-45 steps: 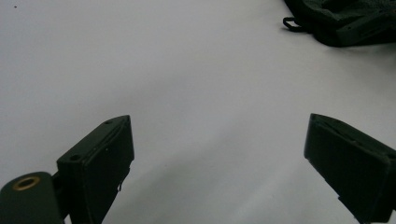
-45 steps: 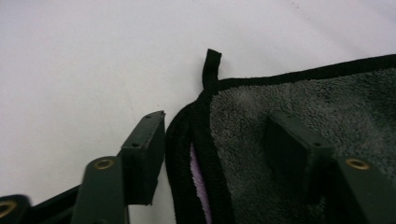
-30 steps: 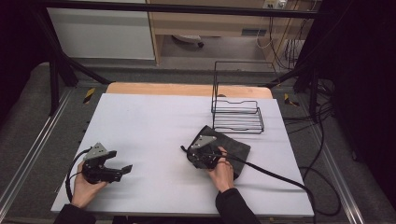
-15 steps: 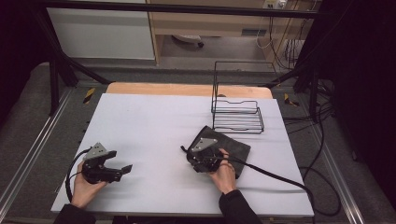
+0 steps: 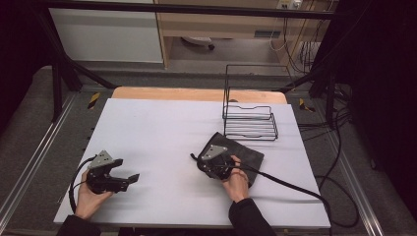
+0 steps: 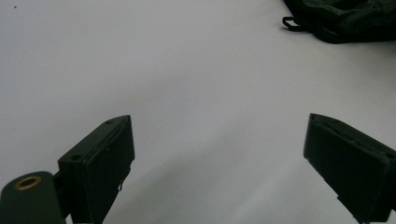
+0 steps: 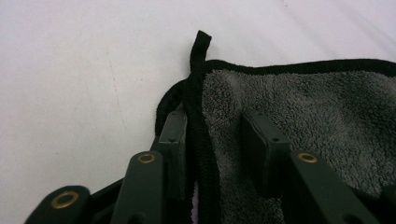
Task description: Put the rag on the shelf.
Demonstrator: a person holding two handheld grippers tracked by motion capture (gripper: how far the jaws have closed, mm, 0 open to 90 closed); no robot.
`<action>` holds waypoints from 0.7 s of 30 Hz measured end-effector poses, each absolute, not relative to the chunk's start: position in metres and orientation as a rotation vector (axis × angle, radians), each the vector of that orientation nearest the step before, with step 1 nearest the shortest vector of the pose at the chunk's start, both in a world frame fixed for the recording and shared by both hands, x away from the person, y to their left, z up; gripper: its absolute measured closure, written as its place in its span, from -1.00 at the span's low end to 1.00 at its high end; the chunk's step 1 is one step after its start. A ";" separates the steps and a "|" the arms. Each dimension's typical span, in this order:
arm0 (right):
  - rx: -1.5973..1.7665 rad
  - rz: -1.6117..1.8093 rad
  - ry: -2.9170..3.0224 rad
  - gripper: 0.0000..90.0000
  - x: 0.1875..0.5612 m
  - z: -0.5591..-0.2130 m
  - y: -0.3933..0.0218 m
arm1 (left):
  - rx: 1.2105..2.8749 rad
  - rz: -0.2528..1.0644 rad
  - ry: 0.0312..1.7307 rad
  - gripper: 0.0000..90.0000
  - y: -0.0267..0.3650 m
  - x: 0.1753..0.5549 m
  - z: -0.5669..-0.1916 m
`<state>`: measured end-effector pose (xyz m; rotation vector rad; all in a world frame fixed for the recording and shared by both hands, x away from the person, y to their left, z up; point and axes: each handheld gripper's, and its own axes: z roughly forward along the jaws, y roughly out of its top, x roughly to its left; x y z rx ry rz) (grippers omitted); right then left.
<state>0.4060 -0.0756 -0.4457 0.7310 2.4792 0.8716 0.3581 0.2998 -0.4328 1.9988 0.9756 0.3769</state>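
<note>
Dark grey terry towel [image 5: 246,157] with black edging lies folded flat, right of the table's centre.

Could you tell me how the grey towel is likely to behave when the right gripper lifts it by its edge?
The towel looks like soft terry, so it will probably droop and unfold. It lies flat, so it seems light. Its fuzzy pile and thick hem should resist slipping from the right gripper.

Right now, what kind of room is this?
Probably a lab or workshop bench for recording handling tasks: a white table framed by metal rails, loose cables across the floor, and a hand-held gripper in each hand.
</note>
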 end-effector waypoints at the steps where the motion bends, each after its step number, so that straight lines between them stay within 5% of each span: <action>1: 0.731 0.872 2.479 0.46 0.406 -0.446 -0.076 | 1.999 0.377 0.976 -0.80 0.300 0.358 -0.433; 4: 0.756 0.882 2.489 0.47 0.407 -0.443 -0.076 | 2.000 0.376 0.977 -0.80 0.300 0.358 -0.433; 13: 0.844 0.976 2.412 -0.13 0.416 -0.434 -0.052 | 2.001 0.374 0.974 -0.80 0.300 0.359 -0.433; 18: 0.877 0.861 2.374 -0.10 0.421 -0.450 -0.040 | 2.001 0.374 0.970 -0.80 0.300 0.358 -0.432; 21: 0.873 0.832 2.356 0.10 0.420 -0.449 -0.041 | 1.999 0.373 0.972 -0.80 0.301 0.358 -0.433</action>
